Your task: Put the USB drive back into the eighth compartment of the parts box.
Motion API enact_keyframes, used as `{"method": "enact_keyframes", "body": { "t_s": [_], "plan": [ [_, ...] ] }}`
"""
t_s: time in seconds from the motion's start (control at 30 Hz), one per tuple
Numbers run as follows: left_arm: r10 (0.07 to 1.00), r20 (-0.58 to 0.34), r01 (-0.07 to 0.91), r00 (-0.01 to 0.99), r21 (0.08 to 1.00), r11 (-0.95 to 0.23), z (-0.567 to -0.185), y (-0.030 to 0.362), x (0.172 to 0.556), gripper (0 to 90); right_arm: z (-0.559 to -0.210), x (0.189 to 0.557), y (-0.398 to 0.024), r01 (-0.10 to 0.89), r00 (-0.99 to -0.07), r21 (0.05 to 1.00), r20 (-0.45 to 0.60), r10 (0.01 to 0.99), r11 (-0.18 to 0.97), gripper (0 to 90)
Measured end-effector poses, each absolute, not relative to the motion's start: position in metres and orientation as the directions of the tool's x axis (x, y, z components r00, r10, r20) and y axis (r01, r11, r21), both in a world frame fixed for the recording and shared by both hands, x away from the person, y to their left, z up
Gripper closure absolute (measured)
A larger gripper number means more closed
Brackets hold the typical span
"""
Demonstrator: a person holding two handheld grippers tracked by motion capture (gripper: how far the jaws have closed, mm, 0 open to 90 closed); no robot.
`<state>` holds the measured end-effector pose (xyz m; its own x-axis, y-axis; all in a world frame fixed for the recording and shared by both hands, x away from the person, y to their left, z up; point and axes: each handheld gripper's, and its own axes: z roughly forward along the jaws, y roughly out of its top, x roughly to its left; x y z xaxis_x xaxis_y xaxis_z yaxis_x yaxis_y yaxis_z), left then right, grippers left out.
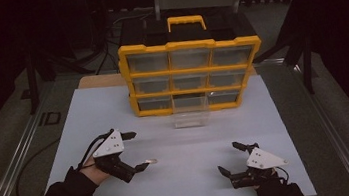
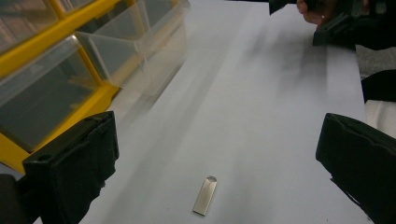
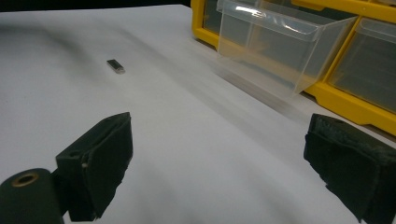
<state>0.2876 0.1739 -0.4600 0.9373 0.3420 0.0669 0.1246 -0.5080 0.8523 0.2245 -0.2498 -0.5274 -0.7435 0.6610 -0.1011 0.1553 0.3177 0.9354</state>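
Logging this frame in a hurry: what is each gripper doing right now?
Left gripper: jaws open, holding nothing; small metal piece lies on the table between them.
Right gripper: jaws open, holding nothing.

The room is dim, with dark surroundings. A white bench (image 1: 181,167) stands on grey floor (image 1: 5,134). Metal rails (image 1: 13,158) flank it. Black cables (image 1: 91,53) trail behind.

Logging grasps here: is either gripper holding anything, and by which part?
Nothing is held. Left gripper and right gripper are open; the metal piece lies loose on the table.
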Motion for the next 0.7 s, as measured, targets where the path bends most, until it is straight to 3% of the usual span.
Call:
{"method": "enact_keyframes", "body": {
  "t_s": [0.7],
  "plan": [
    [0.324,0.0,0.202,0.946,0.781,-0.591,-0.517,0.156,0.308,0.6,-0.528,0.225,-0.249,0.159,-0.751,0.933,-0.098,0.653,0.323,8.2]
  ]
}}
